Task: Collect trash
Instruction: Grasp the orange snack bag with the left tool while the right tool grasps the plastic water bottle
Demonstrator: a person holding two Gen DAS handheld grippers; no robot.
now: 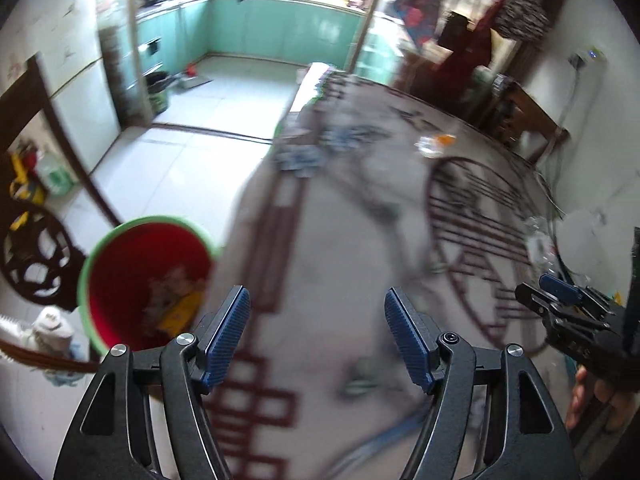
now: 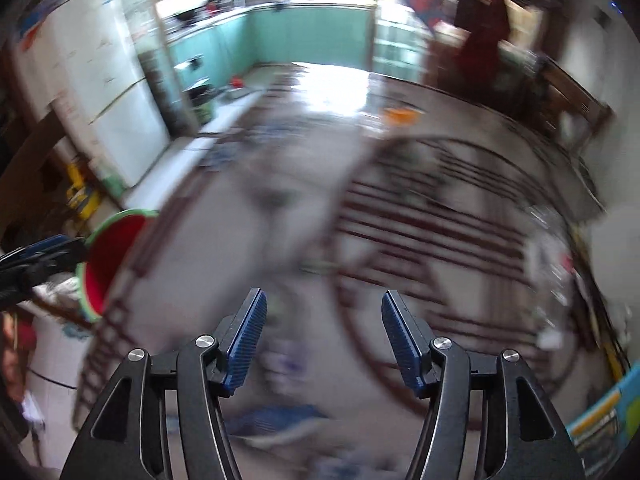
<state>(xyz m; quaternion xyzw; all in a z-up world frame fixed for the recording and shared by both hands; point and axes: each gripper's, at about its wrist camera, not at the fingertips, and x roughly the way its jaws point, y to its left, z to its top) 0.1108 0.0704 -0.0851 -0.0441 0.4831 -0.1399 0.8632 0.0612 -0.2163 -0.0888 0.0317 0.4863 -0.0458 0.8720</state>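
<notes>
Left gripper (image 1: pixel 317 332) and right gripper (image 2: pixel 322 338) both hover above the patterned table (image 1: pixel 340 280), jaws spread wide and empty. A red bin with a green rim (image 1: pixel 144 276) stands just off the table's left edge, already holding some scraps. A crumpled wrapper with an orange patch (image 1: pixel 434 144) lies on the far side of the table, well apart from both grippers; motion blur hides finer detail. The step in hand appears to be reaching for remaining trash: the approach should slow, centre the wrapper between the jaws, then close before carrying it to the bin.
</notes>
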